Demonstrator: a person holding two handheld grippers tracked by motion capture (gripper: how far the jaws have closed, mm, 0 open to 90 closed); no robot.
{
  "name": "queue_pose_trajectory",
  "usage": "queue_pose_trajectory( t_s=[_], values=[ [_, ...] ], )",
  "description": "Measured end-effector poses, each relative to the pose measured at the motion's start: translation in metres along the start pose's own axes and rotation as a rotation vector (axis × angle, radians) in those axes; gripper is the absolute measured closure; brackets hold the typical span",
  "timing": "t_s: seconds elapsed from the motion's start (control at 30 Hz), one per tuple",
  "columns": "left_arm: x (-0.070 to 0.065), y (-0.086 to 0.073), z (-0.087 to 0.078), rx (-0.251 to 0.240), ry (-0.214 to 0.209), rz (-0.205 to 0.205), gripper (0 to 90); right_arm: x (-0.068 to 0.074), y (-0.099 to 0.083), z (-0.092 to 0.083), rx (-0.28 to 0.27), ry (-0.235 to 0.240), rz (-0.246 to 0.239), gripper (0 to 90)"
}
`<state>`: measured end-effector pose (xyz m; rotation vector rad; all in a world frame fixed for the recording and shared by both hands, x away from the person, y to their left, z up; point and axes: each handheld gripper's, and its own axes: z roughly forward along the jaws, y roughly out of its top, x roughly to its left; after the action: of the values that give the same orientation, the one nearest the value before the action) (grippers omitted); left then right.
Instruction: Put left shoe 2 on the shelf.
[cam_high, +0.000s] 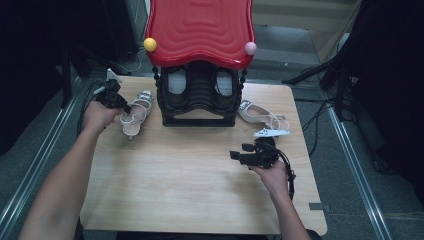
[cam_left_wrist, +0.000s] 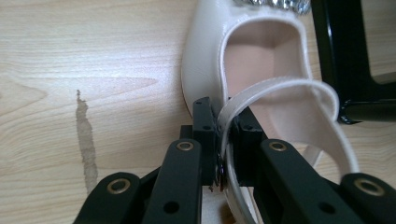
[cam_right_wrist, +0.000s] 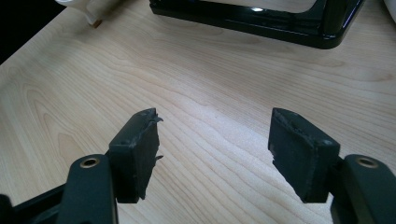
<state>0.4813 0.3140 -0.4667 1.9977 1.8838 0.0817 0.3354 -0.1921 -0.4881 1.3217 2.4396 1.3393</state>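
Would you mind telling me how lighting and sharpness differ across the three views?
High view: dim and soft, dark surroundings, glare on the red top of the black rack. Left gripper view: bright, wood grain sharp, left claw pinching the white shoe's strap slightly soft up close. Right gripper view: evenly lit table, open right claw a little blurred, a small glint on the rack base.

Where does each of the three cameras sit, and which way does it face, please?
High view: above the person's side, facing forward and down on the wooden table; both forearms show.
Left gripper view: on the left gripper, shut on the white shoe's strap.
Right gripper view: on the open right gripper, facing the table.
Shared: black shoe rack.
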Motion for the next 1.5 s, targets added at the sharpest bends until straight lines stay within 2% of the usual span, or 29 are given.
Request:
queue_pose_trajectory(
  t_s=[0.03, 0.2, 0.27, 0.37, 0.5, 0.57, 0.7, 0.83, 1.03, 1.17, 1.23, 1.33, 1.5],
  values=[
    [0.001, 0.000, -0.003, 0.002, -0.010, 0.005, 83.7, 0.000, 0.000, 0.000, -0.001, 0.000, 0.000, 34.5],
    [0.008, 0.000, -0.016, -0.043, -0.059, -0.047, 83.7, 0.000, 0.000, 0.001, 0.000, 0.004, -0.004, 34.5],
    [0.011, 0.001, -0.024, -0.048, -0.079, -0.042, 83.8, -0.001, 0.000, 0.001, 0.000, 0.004, -0.002, 34.5],
    [0.012, 0.003, -0.035, -0.063, -0.065, -0.037, 83.7, -0.001, 0.000, 0.001, -0.001, 0.005, 0.001, 34.5],
    [0.012, 0.006, -0.049, -0.066, -0.071, -0.040, 83.6, -0.001, 0.000, 0.001, -0.002, 0.004, -0.001, 34.5],
    [0.011, 0.008, -0.056, -0.068, -0.071, -0.027, 83.7, -0.001, 0.000, 0.001, -0.001, 0.004, -0.001, 34.5],
    [0.008, 0.012, -0.074, -0.088, -0.071, -0.029, 83.7, 0.000, 0.000, 0.001, -0.002, 0.007, 0.001, 34.5],
    [0.003, 0.019, -0.093, -0.126, -0.060, -0.024, 83.6, 0.000, 0.000, 0.000, -0.003, 0.008, 0.000, 34.5],
    [-0.010, 0.030, -0.122, -0.155, -0.060, 0.000, 83.6, 0.001, 0.001, 0.000, -0.004, 0.013, -0.003, 34.5],
    [-0.020, 0.036, -0.139, -0.167, -0.093, -0.009, 83.7, 0.001, 0.001, 0.000, -0.002, 0.013, -0.003, 34.5],
    [-0.023, 0.039, -0.146, -0.172, -0.086, 0.009, 83.7, 0.001, 0.001, 0.000, -0.005, 0.015, 0.000, 34.5],
    [-0.032, 0.045, -0.164, -0.206, -0.086, 0.000, 83.7, 0.002, 0.001, 0.000, -0.005, 0.015, -0.008, 34.5],
    [-0.039, 0.054, -0.187, -0.224, -0.088, 0.008, 83.7, 0.002, 0.001, 0.001, 0.004, 0.016, -0.005, 34.5]
  ],
)
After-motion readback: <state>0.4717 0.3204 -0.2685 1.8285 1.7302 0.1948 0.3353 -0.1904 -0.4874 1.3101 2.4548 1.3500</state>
